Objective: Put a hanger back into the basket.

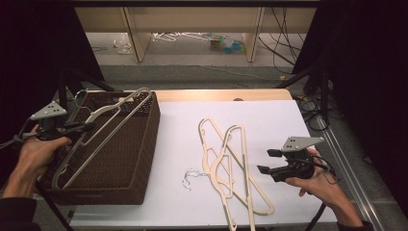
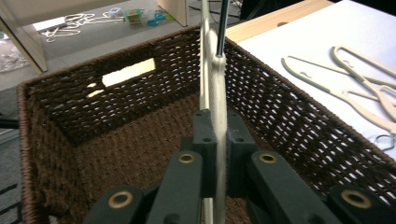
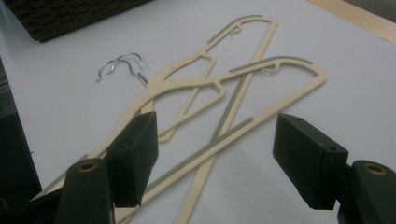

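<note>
On the table's left: wicker basket (image 1: 130, 163) reaches the near edge; open white sheet lies between it and the loose hangers.
Table (image 1: 269, 115): white cover, bare wood strip at the far edge, dark curtains on both sides.
Held hanger (image 1: 103, 132): cream, slanting across the basket's open top, hook at the far rim.
Loose hangers (image 1: 231, 163): cream, crossed flat on the sheet.
Left gripper (image 2: 217, 140): pinching the held hanger's bar, over the basket.
Right gripper (image 3: 215, 158): jaws spread, beside the loose hangers.
</note>
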